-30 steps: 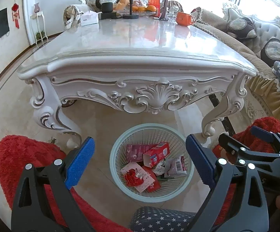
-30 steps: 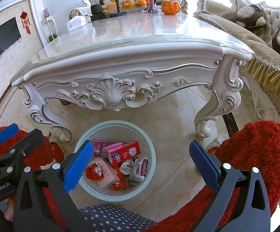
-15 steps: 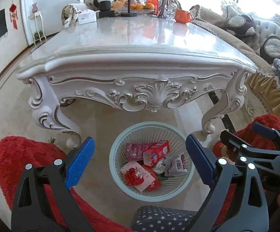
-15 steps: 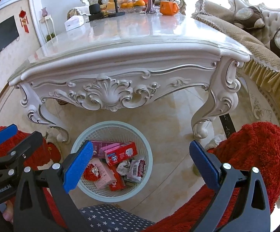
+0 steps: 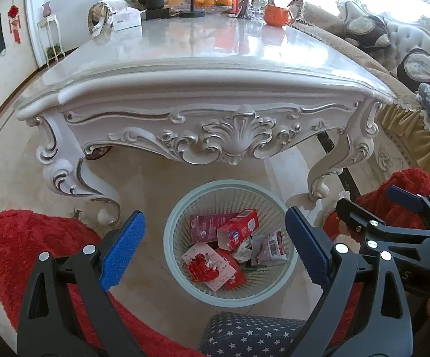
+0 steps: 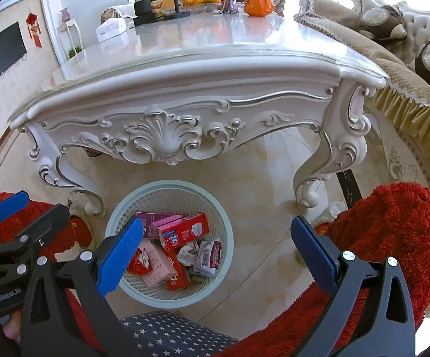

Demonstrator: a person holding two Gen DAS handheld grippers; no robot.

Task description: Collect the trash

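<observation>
Table edge [image 5: 203, 89] now lower in view; both empty grippers wide above the trash basket [image 5: 277, 293], "GenRobot.AI" on left gripper [image 6: 6, 291].

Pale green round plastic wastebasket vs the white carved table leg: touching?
Apart. The right wrist view shows bare tiled floor between the pale green round plastic wastebasket rim and the nearest white carved table leg; the left wrist view shows the same gap.

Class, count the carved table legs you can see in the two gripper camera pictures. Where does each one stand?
2. One leg stands left of the basket, the other leg right of it, both at the near corners. The far legs are hidden.
</observation>
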